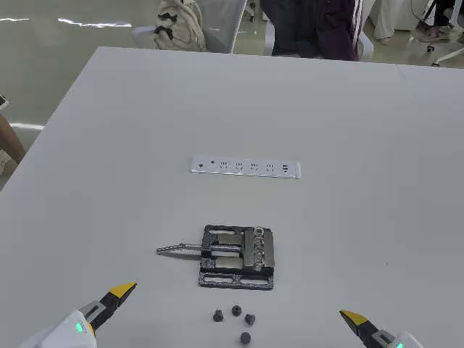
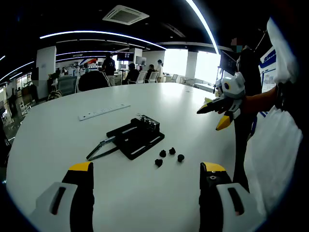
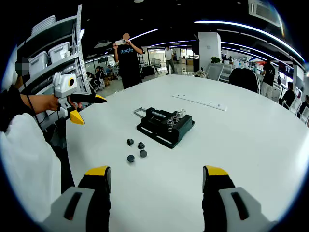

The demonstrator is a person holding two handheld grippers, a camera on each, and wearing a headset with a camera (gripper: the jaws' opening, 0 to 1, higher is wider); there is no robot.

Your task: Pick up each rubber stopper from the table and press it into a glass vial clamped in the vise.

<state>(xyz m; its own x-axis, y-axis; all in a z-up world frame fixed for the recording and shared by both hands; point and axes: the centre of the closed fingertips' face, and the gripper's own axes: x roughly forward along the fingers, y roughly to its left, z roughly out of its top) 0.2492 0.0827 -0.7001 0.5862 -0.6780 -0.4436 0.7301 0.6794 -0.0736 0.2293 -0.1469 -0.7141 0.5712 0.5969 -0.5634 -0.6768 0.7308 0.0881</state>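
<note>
Four rubber stoppers (image 1: 236, 310) are sitting loose in a little cluster close to the near edge of the table (image 1: 348, 145), and by the look of it none has been picked up yet. Our left gripper (image 1: 116, 299) hangs over the near-left part of the table and our right gripper (image 1: 354, 317) over the near-right. Both sets of jaws are spread wide with nothing in them.

What the next grab turns on is that the stoppers lie ahead of both grippers and inward, in the gap between them. So it's a reach forward and to the right for the left one, or forward and to the left for the right one. Honestly it looks like a toss-up which is nearer.

Just past the stoppers is the vise (image 1: 238, 259), its screw handle (image 1: 177, 249) poking toward the left edge. The glass vials (image 1: 257, 243) stand clamped upright in a row running away from us, so we reckon each stopper goes straight down. They're too small for us to tell if any is plugged.

Further out toward the middle lies a power strip (image 1: 245, 167).
</note>
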